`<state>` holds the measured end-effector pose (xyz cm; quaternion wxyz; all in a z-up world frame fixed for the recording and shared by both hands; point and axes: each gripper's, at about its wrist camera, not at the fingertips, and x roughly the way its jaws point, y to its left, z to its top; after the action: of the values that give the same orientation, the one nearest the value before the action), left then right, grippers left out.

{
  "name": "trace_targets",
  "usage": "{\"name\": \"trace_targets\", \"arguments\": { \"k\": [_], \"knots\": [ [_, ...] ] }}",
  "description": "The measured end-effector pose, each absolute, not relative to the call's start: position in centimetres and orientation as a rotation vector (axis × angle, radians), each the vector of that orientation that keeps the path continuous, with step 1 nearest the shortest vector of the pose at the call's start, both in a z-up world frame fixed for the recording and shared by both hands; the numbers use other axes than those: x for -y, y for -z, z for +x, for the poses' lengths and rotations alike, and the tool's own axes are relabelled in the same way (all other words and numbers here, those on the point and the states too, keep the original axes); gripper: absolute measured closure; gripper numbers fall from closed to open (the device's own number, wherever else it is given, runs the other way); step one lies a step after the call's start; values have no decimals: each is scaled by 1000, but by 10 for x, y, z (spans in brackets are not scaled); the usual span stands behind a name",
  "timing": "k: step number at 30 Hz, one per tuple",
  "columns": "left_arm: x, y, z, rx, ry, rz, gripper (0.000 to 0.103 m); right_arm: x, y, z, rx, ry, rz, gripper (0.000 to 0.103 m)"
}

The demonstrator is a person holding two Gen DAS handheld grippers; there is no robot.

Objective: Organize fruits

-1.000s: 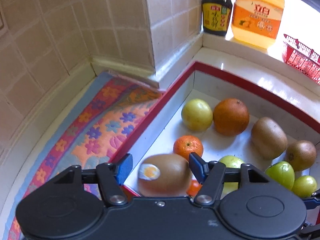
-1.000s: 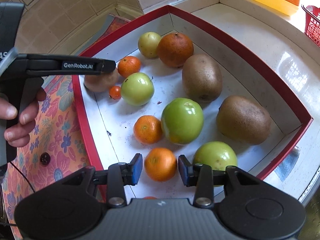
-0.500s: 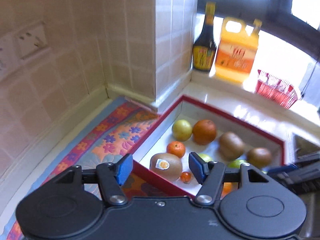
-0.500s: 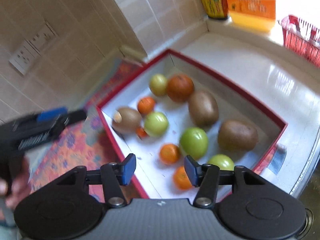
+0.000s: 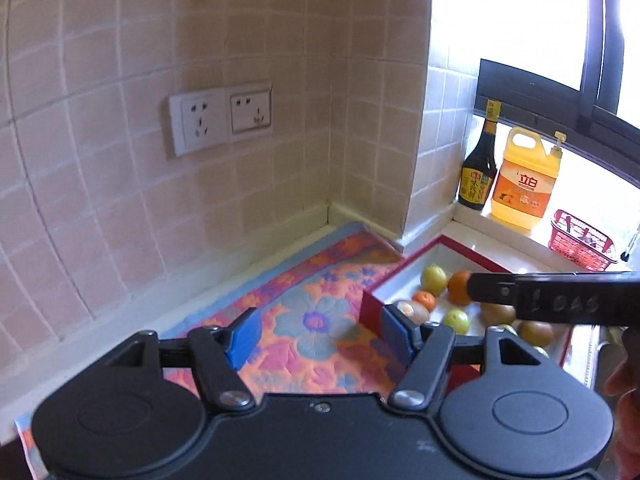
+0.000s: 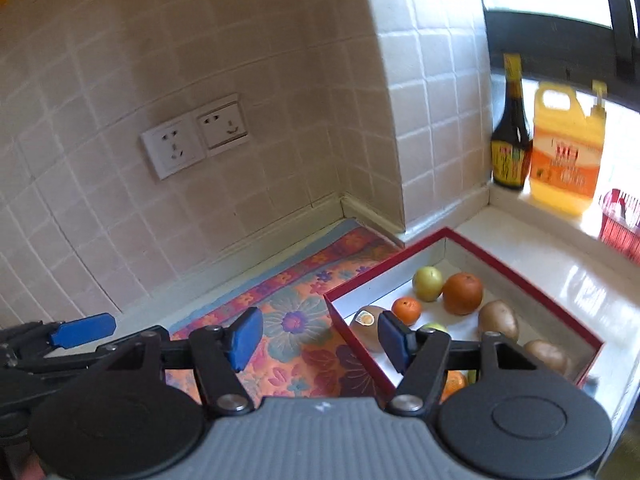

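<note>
1. Fruits sit in the red box, lower right of the right wrist frame: stickered kiwi, small mandarin, orange, yellow fruit.
2. Left gripper and right gripper hover above the floral mat, jaws spread, empty.
3. Sorting looks nearly finished; any next move means descending again.

The orange detergent jug reads "立白"; the right claw reads "DAS".
</note>
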<state>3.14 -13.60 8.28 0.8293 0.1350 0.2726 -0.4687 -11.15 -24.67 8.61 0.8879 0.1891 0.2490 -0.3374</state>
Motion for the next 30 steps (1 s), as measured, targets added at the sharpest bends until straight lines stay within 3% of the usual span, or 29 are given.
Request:
{"name": "trace_targets", "arguments": {
  "k": [5, 10, 30],
  "knots": [
    [133, -57, 28, -653, 994, 234, 24, 237, -67, -107, -626, 767, 351, 28],
    [147, -20, 25, -787, 989, 251, 25, 250, -39, -117, -728, 867, 392, 28],
    [181, -6, 9, -842, 980, 304, 22, 255, -29, -146, -737, 988, 414, 29]
  ]
}}
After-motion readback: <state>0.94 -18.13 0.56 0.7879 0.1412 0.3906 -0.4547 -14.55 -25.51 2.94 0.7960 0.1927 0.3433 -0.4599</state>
